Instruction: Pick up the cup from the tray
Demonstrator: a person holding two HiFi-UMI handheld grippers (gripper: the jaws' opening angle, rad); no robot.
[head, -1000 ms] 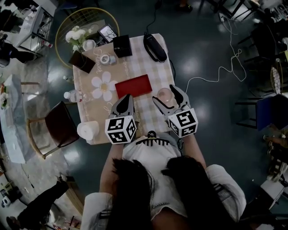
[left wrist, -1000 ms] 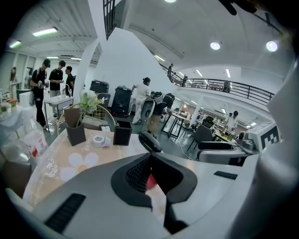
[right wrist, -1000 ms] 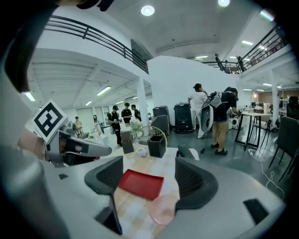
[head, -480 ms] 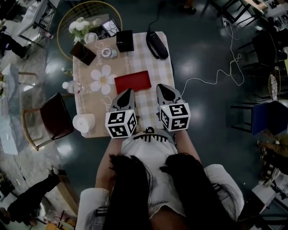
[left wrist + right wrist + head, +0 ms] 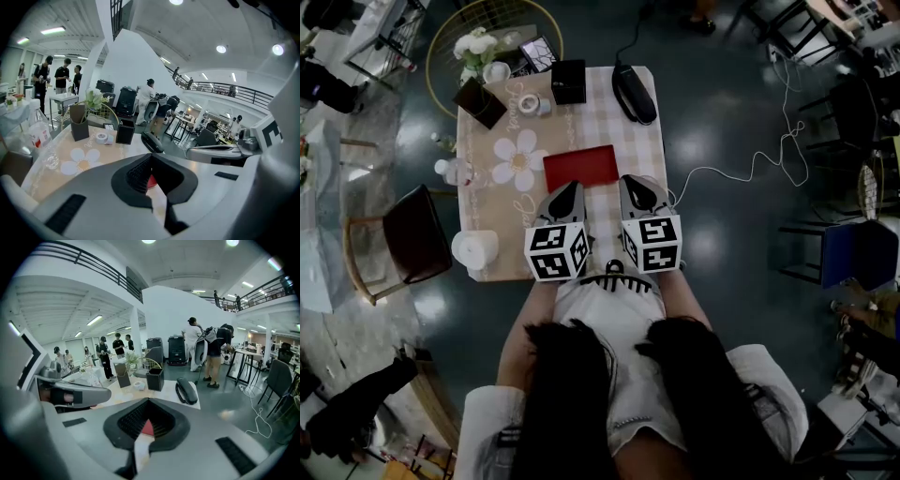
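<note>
A red tray (image 5: 580, 167) lies in the middle of the small table (image 5: 502, 211), and no cup shows on it or anywhere in view. In the head view, my left gripper (image 5: 566, 194) and right gripper (image 5: 635, 187) sit side by side at the tray's near edge. Both are shut, with nothing visible between the jaws. A sliver of the red tray (image 5: 151, 181) shows through the left jaws' gap. The right gripper view gives the same glimpse of the tray (image 5: 148, 427). Whatever lies under the two grippers is hidden.
At the table's far end are a black handset (image 5: 634, 92), a black box (image 5: 569, 81), a tape roll (image 5: 532, 105) and a dark holder (image 5: 481, 101) by white flowers (image 5: 476, 44). A white roll (image 5: 475, 249) sits at the near left corner, a chair (image 5: 414, 246) stands left, and a cable (image 5: 750, 155) trails right.
A second ago the right jaws stood open around a pale pink cup right of the tray. They have since shut and shifted left, and the cup is out of sight.
</note>
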